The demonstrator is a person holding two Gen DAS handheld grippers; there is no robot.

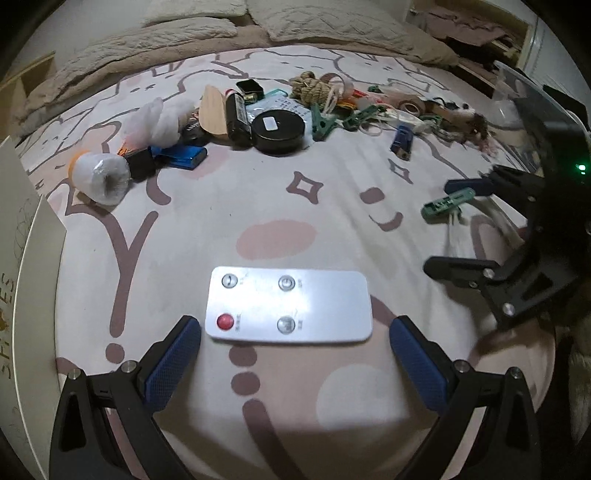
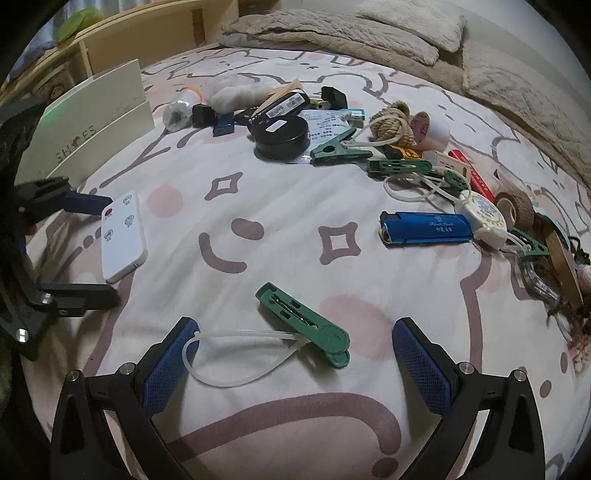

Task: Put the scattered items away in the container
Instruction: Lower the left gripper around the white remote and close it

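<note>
A white remote (image 1: 289, 305) with a red button lies on the patterned bedsheet between the fingers of my open left gripper (image 1: 295, 354); it also shows in the right wrist view (image 2: 123, 236). My open right gripper (image 2: 295, 354) brackets a green clip (image 2: 303, 325) with a white loop cord (image 2: 236, 358); the cord touches its left finger. The right gripper shows in the left wrist view (image 1: 458, 229) around that clip (image 1: 447, 205). The white shoebox (image 2: 96, 114) stands at the left; its edge also shows in the left wrist view (image 1: 29, 280).
Scattered items lie across the bed: a black round tin (image 2: 277, 137), a blue lighter (image 2: 426, 229), a rope ball (image 2: 391, 125), tape rolls (image 2: 515, 210), more green clips (image 2: 340, 149), a plastic-wrapped roll (image 1: 101, 179). Beige blankets and pillows (image 2: 369, 33) lie behind.
</note>
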